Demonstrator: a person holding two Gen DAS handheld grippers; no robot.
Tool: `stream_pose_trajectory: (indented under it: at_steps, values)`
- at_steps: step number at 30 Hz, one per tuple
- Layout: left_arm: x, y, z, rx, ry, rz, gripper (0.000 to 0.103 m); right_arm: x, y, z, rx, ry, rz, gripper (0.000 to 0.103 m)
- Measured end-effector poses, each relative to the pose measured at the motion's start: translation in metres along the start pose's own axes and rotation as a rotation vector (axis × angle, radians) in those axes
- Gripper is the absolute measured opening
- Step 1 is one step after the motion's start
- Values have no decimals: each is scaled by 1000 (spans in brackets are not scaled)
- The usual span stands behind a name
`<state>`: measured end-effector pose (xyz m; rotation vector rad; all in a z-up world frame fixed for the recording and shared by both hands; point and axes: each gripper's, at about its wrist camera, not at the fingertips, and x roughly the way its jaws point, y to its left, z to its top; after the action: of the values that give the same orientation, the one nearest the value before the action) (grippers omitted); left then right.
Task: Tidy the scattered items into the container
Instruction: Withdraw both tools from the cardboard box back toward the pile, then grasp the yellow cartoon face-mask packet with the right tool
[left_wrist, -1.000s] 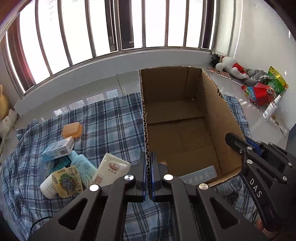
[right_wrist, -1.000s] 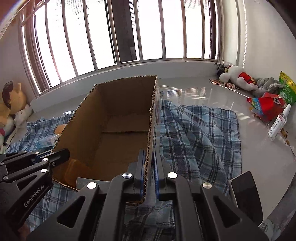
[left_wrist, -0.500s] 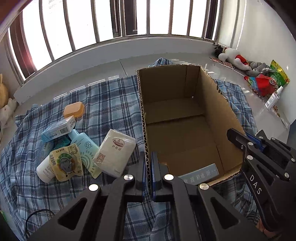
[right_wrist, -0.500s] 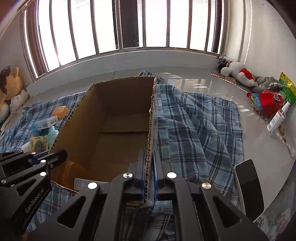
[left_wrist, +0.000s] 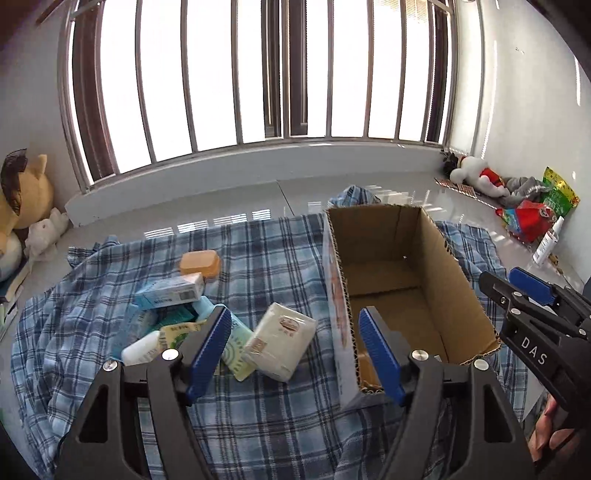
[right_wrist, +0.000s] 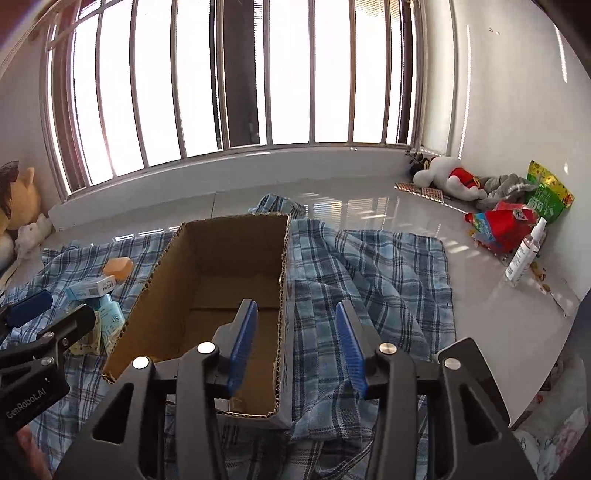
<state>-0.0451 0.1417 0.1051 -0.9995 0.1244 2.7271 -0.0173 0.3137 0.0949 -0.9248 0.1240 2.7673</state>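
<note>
The open cardboard box (left_wrist: 402, 291) stood empty on a blue plaid cloth (left_wrist: 258, 258), scattered toiletries (left_wrist: 177, 314) heaped just left of it. The left gripper (left_wrist: 295, 345) and right gripper (right_wrist: 295, 345) were opening, released, each straddling a box wall without pressing. Beyond lay glossy white floor (right_wrist: 369, 199), a barred window (left_wrist: 258, 74) and plush toys (right_wrist: 450, 179) far right

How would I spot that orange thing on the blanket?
Find the open cardboard box on the plaid blanket; a pile of toiletries lies to its left. The orange case sits at the pile's far end, the only orange, rounded item among pale packets.
</note>
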Motion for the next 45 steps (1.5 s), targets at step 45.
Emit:
stream_pose_trajectory:
  at_steps: [45]
  values:
    - [55,201,-71,-211,131,74,85,112,222,-34,-124,436,500,69]
